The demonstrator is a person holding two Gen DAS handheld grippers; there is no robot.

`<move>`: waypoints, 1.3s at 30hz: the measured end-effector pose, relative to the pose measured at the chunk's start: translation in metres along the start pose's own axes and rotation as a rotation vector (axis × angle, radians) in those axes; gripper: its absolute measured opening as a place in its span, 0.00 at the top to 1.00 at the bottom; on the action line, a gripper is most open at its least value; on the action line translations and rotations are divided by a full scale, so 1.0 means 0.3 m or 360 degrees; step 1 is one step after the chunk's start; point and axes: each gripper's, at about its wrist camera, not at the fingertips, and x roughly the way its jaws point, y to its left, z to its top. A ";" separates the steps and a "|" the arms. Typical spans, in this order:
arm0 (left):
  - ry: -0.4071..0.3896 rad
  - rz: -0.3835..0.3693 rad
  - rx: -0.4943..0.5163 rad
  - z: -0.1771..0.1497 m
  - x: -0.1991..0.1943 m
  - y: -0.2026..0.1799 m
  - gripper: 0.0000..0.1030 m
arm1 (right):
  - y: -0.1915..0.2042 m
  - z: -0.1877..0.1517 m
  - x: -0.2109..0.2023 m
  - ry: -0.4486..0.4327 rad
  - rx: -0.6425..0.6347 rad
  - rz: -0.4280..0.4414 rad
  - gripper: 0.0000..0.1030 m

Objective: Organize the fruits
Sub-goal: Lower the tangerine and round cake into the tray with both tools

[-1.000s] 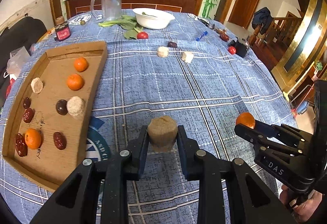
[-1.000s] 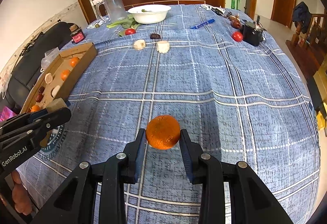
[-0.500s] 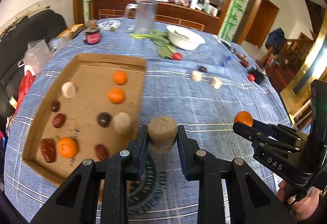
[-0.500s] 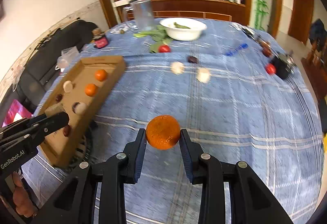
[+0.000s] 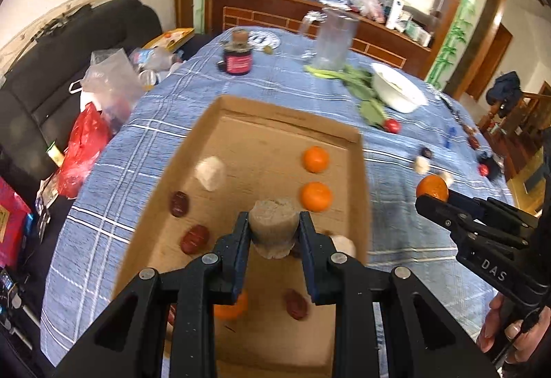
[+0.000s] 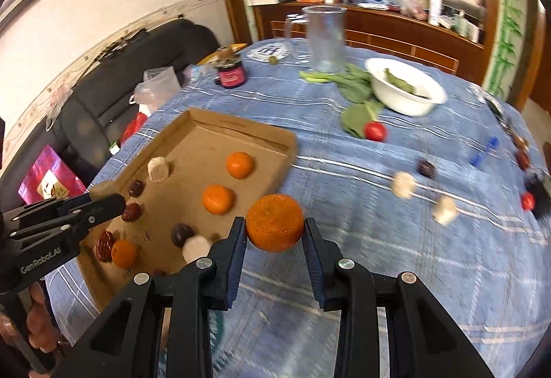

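My left gripper point(image 5: 273, 233) is shut on a tan cake-like piece point(image 5: 273, 228) and holds it above the cardboard tray point(image 5: 261, 123). My right gripper point(image 6: 274, 233) is shut on an orange point(image 6: 274, 222) and holds it over the blue tablecloth, just right of the tray point(image 6: 241, 128). The tray holds several oranges point(image 5: 316, 196), dark red dates point(image 5: 179, 203) and pale pieces point(image 5: 210, 172). The right gripper with its orange point(image 5: 432, 187) also shows at the right in the left wrist view.
On the cloth right of the tray lie pale pieces point(image 6: 403, 184), a dark fruit point(image 6: 426, 168) and red tomatoes point(image 6: 374, 131). Behind stand a white bowl point(image 6: 404, 90), greens point(image 6: 356, 92), a clear pitcher point(image 6: 325, 38) and a red jar point(image 6: 231, 73). A sofa with bags is at the left.
Both grippers have swung left toward the tray, each keeping its load. The left gripper now hangs over the tray's middle; the right one is beside its right rim.
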 end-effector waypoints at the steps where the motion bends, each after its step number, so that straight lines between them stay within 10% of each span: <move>1: 0.0011 0.0020 -0.0003 0.007 0.017 0.017 0.75 | 0.013 0.013 0.022 0.0008 -0.0010 0.0018 0.65; 17: 0.0134 0.0028 -0.0080 0.044 0.182 0.114 0.75 | 0.168 0.191 0.302 0.0097 -0.0078 0.0223 0.65; 39: 0.0256 0.0051 -0.0057 0.051 0.309 0.146 0.75 | 0.248 0.248 0.548 0.0288 -0.0344 0.0130 0.65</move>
